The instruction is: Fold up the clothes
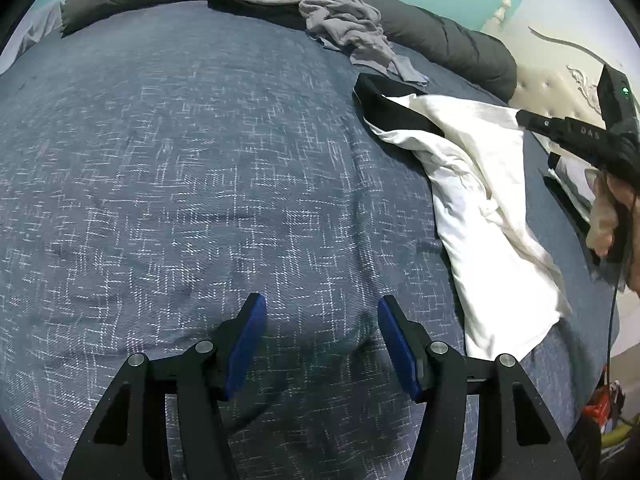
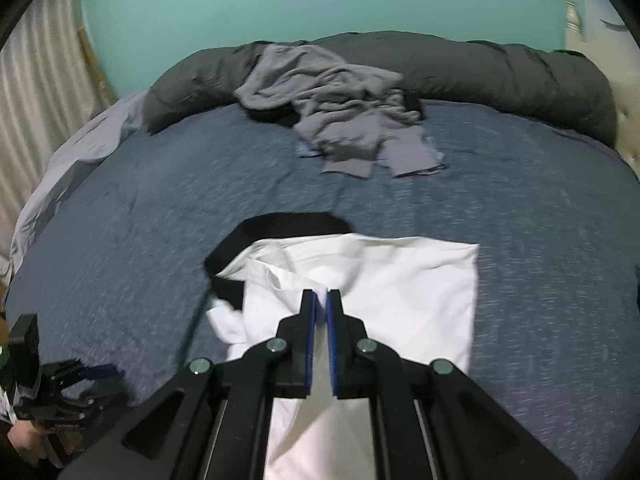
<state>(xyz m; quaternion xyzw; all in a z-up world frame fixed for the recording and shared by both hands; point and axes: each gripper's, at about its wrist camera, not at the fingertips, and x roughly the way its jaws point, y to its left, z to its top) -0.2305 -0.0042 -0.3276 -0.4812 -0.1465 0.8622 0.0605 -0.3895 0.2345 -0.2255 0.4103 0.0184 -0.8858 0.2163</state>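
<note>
Only the right wrist view shows the right gripper [image 2: 321, 300], its fingers pressed together on a pinch of the white garment [image 2: 400, 280]. From the left wrist view, the left gripper [image 1: 322, 312] hangs over bare blue bedspread [image 1: 200, 160], fingers apart and empty. That view shows the garment lying long along the bed's right edge, its black collar [image 1: 384, 100] toward the grey duvet roll [image 1: 460, 44].

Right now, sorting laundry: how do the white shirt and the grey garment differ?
The white shirt has black trim and is pinched by the right gripper; the grey garment is plain and untouched. The shirt lies near, the grey one crumpled against the dark bolster. Both rest on the blue bedspread.
</note>
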